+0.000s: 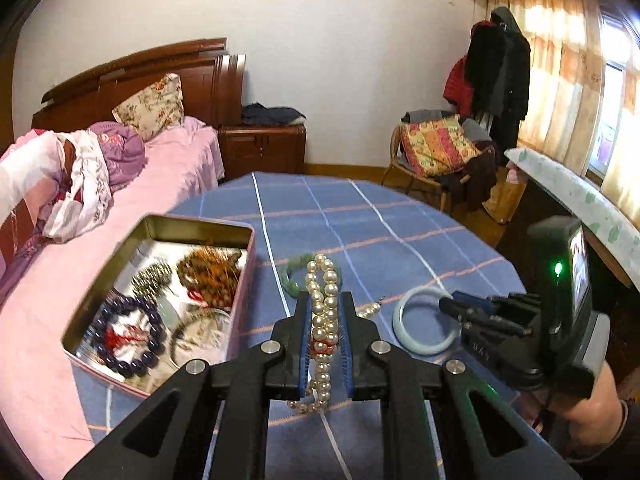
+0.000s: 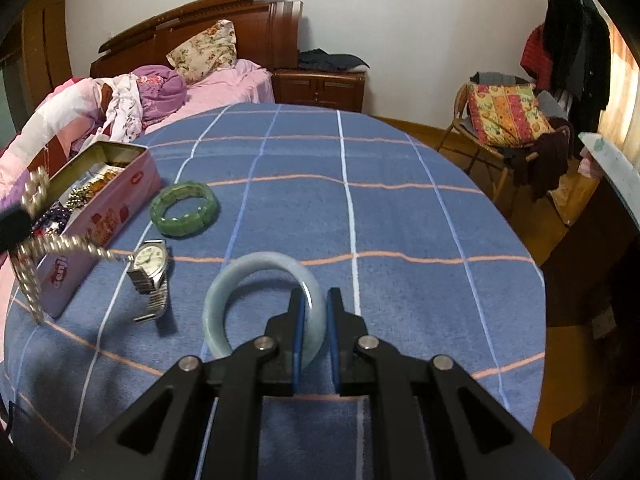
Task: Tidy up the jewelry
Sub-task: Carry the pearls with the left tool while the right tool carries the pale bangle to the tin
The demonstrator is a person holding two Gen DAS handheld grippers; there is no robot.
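Note:
My left gripper [image 1: 325, 300] is shut on a pearl necklace [image 1: 323, 316] and holds it above the blue checked tablecloth [image 1: 360, 224], just right of the open pink tin [image 1: 240, 312]. The tin holds several bead bracelets. The hanging pearls also show at the left of the right wrist view [image 2: 60, 245]. My right gripper [image 2: 315, 300] is shut on the right side of a pale jade bangle [image 2: 218, 304] that rests on the cloth. A green stone bracelet [image 2: 185, 208] and a silver wristwatch [image 2: 150, 272] lie beside the tin [image 2: 112, 200].
A bed with pink sheets [image 1: 160, 168] stands to the left of the round table. A wooden nightstand [image 2: 320, 84] stands behind. A chair with a patterned cushion [image 2: 508, 118] and hanging coats [image 1: 500, 68] are at the right.

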